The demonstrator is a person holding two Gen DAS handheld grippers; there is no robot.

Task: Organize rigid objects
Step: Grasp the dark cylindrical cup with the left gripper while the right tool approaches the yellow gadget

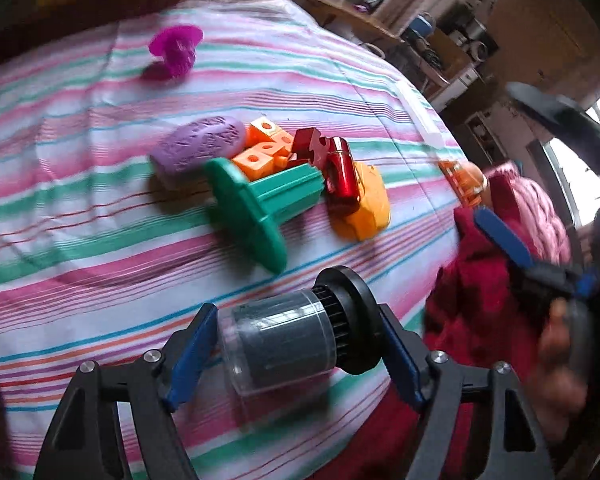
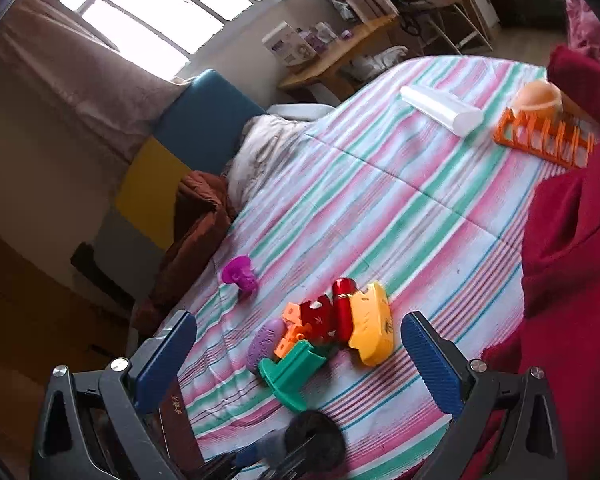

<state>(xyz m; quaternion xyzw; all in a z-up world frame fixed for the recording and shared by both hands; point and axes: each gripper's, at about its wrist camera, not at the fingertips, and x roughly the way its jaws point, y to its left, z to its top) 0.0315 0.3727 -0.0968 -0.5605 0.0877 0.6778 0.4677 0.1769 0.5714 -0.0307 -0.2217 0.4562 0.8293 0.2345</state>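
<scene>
One grey canister (image 1: 278, 346) with a black cap lies between your left gripper (image 1: 296, 354) fingers, whose pads look clamped on its ends. Your right gripper (image 2: 296, 364) stands spread, nothing between. Beyond, on the striped sheet (image 1: 100, 208), one cluster: a green spool (image 1: 256, 208), several orange blocks (image 1: 264, 148), one red bottle (image 1: 340, 174). Farthest, one magenta spool (image 1: 176, 54).
</scene>
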